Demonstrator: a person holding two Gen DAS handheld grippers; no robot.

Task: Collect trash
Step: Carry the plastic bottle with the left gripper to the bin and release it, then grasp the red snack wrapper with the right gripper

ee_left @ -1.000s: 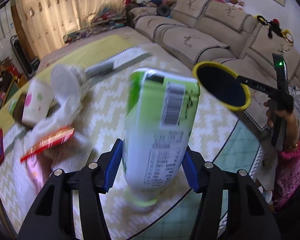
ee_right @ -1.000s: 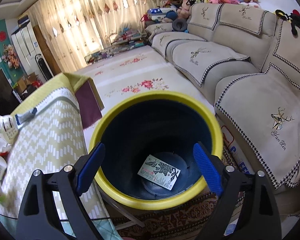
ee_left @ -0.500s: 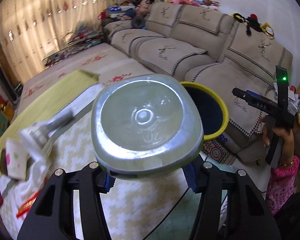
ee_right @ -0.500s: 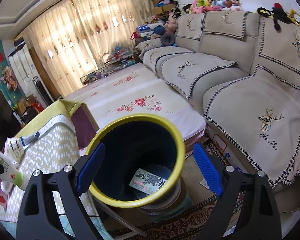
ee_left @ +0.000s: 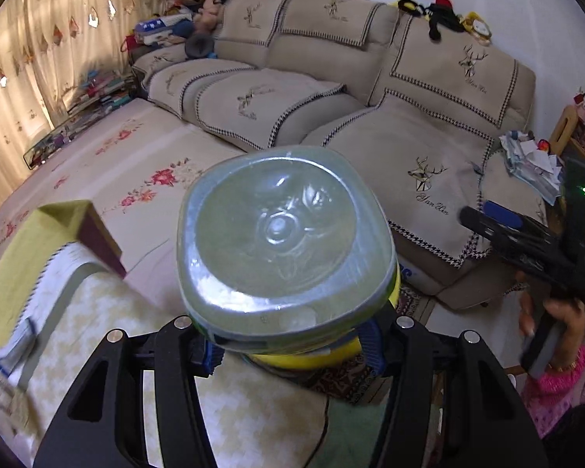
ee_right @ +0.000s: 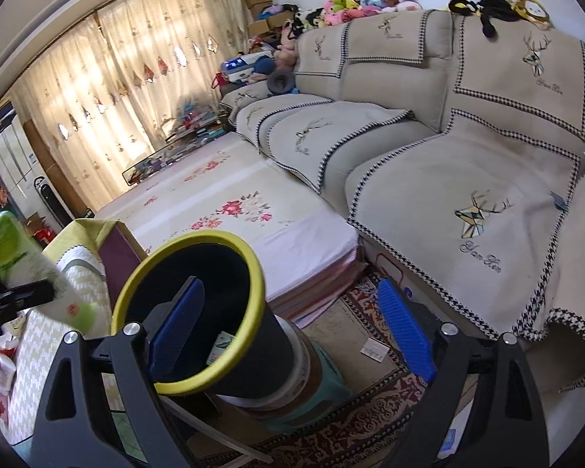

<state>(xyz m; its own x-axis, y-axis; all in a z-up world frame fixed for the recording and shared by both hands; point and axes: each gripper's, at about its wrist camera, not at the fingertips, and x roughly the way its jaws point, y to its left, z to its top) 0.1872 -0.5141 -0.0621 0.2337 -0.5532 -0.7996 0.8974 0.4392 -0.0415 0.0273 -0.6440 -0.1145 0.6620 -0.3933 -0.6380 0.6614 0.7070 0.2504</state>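
My left gripper (ee_left: 290, 345) is shut on a green-labelled plastic bottle (ee_left: 284, 249), its clear bottom facing the camera. It hangs in front of the yellow-rimmed dark bin (ee_left: 319, 357), which is mostly hidden behind it. In the right wrist view the bin (ee_right: 199, 312) stands on a stool at the table's end, with a paper wrapper (ee_right: 218, 345) inside. The bottle (ee_right: 35, 277) shows at the left, held just left of the bin's rim. My right gripper (ee_right: 292, 331) is open and empty, its left pad in front of the bin mouth; it also shows in the left wrist view (ee_left: 526, 241).
The table with a yellow zigzag cloth (ee_left: 109, 351) lies below left, with more wrappers (ee_right: 4, 362) at its far side. A beige sofa (ee_right: 448, 148) fills the right. A floral mat (ee_right: 230, 210) and patterned rug (ee_right: 362, 409) cover the floor.
My left gripper carried the bottle off the table toward the bin and tipped it so its bottom faces the camera. My right gripper drew back and right from the bin mouth.
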